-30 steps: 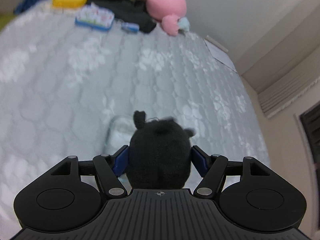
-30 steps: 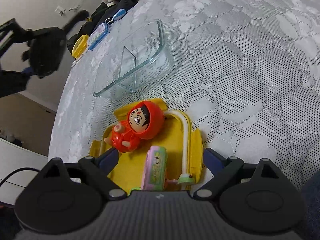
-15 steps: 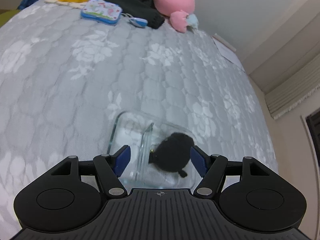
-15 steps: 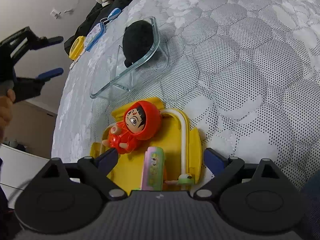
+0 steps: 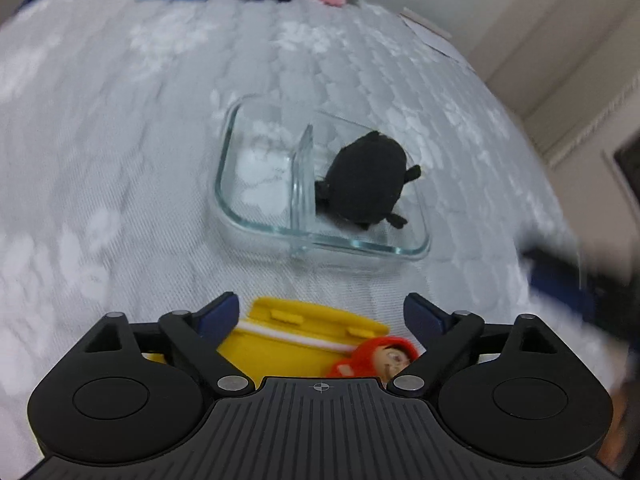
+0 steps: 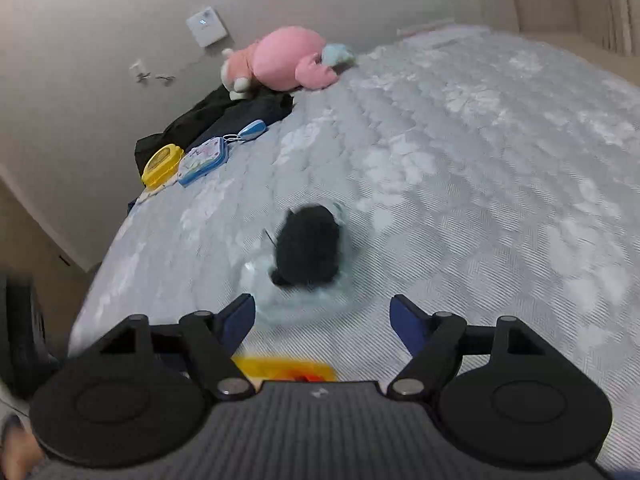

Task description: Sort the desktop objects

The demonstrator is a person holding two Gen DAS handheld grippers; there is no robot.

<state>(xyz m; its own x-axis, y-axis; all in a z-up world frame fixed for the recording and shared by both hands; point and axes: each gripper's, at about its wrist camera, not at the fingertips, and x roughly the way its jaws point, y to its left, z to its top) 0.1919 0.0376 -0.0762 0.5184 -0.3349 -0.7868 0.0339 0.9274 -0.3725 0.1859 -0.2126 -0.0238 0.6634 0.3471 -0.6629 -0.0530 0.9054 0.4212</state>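
Note:
A black plush toy [image 5: 368, 182] lies in the right-hand compartment of a clear glass divided container [image 5: 256, 216] on the grey quilted mattress. Nearer to me sits an open yellow box [image 5: 304, 336] with a red-hooded doll [image 5: 380, 358] in it. My left gripper [image 5: 322, 312] hangs over that box, jaws opening wide, and its pads press on nothing. My right gripper [image 6: 322, 320] is higher up, jaws closing on empty air. The blurred black plush [image 6: 308, 246] and glass container [image 6: 304, 300] are beyond it, the yellow box [image 6: 284, 368] beneath it. It also shows as a blur [image 5: 560, 284].
At the mattress's far end lie a pink plush [image 6: 288, 60], black clothing [image 6: 216, 116], a yellow tin [image 6: 160, 164], a blue-rimmed tin [image 6: 204, 156] and a blue key fob [image 6: 252, 130]. The mattress edge drops off on the left; walls close in behind.
The left gripper let the black plush drop into the glass container, then sank back over the yellow box with wider jaws. The right gripper rose off the yellow box and its jaws narrowed.

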